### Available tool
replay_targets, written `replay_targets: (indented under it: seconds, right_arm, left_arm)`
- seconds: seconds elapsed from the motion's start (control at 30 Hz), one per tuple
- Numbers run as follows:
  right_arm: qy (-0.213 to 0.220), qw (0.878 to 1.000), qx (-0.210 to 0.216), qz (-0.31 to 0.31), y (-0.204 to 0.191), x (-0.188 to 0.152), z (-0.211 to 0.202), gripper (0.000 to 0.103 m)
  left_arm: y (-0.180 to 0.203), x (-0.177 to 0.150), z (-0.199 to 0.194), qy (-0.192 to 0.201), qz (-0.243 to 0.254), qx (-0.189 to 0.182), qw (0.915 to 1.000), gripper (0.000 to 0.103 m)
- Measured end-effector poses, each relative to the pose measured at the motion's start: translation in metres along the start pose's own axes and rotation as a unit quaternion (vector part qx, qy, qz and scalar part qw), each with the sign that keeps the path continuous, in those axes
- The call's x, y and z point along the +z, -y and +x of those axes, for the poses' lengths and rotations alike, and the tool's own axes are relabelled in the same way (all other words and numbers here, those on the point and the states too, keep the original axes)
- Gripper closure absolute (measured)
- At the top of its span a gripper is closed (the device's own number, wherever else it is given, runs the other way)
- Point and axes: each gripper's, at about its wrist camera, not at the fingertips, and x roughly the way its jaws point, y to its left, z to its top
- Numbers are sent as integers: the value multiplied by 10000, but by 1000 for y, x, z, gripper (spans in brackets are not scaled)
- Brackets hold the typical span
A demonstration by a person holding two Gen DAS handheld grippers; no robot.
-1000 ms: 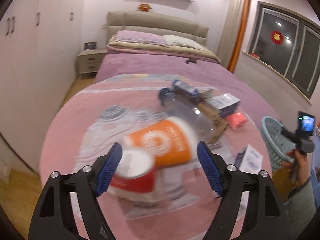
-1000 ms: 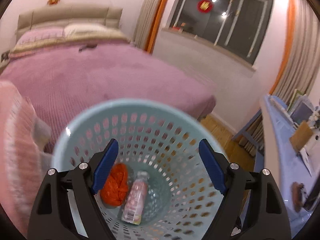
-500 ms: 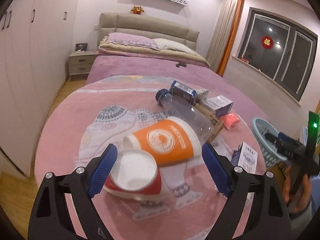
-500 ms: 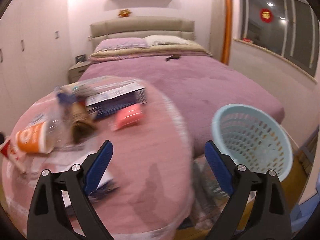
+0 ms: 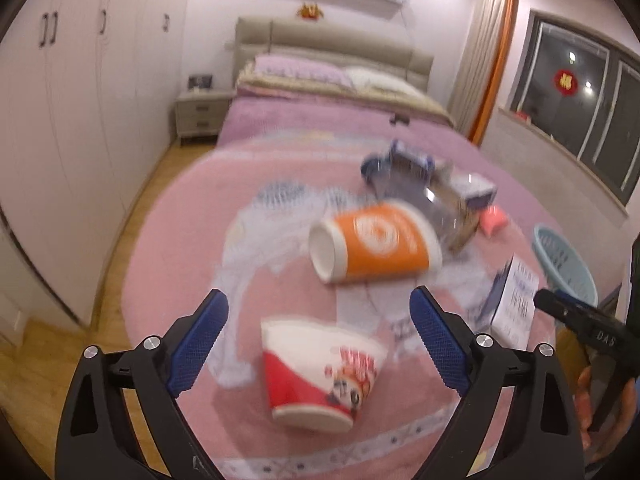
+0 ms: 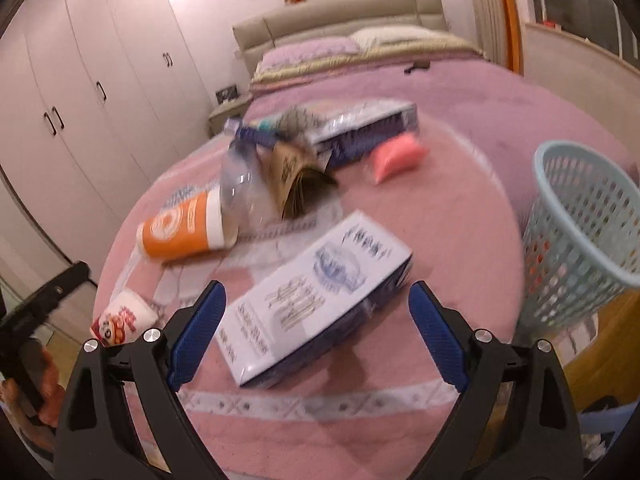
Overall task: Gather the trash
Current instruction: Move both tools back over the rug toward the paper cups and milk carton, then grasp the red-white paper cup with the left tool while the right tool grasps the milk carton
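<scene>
Trash lies on a pink blanket (image 5: 180, 240) at the foot of the bed. My left gripper (image 5: 318, 338) is open and empty, just above a red and white paper bowl (image 5: 320, 368) lying on its side. An orange paper cup (image 5: 376, 244) lies beyond it. My right gripper (image 6: 316, 332) is open and empty, with a white and blue carton (image 6: 320, 300) between its fingers but not gripped. A light blue basket (image 6: 584, 220) stands at the right beside the bed, and it also shows in the left wrist view (image 5: 564, 256).
Further back lie a clear plastic bottle (image 6: 244, 184), a brown paper bag (image 6: 298, 180), a long blue box (image 6: 360, 136) and a pink packet (image 6: 396, 156). White wardrobes (image 5: 60, 100) line the left wall. A nightstand (image 5: 200, 114) stands by the headboard.
My right gripper swung from over the basket to the bed and now sits over the white carton. My left gripper pulled back and tilted; the red bowl now lies lower between its fingers.
</scene>
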Motion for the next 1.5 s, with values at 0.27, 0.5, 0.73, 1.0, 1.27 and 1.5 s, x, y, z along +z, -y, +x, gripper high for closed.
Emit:
replay_targets:
  seconds: [0.27, 0.5, 0.73, 1.0, 1.27, 1.5]
  right_arm:
    - [-621, 9975, 166, 280, 1, -10, 27, 13]
    - [-950, 9937, 58, 598, -5, 6, 51, 10]
    - [-969, 9949, -248, 154, -26, 15, 66, 10]
    - [-841, 9948, 66, -572, -27, 6, 51, 35]
    - [-1083, 9936, 184, -279, 8, 8, 47, 37]
    - [-1136, 9933, 104, -158, 1, 10, 57, 26]
  left_arm:
    - [-15, -31, 11, -705, -153, -296, 9970, 13]
    - [8, -40, 37, -1006, 108, -195, 9947, 24]
    - [24, -40, 34, -840, 361, 90, 9958, 32]
    - [20, -33, 22, -608, 245, -39, 9978, 47]
    - [30, -38, 25, -676, 378, -119, 9969, 32]
    - [37, -48, 35, -850, 639, 105, 9943, 30]
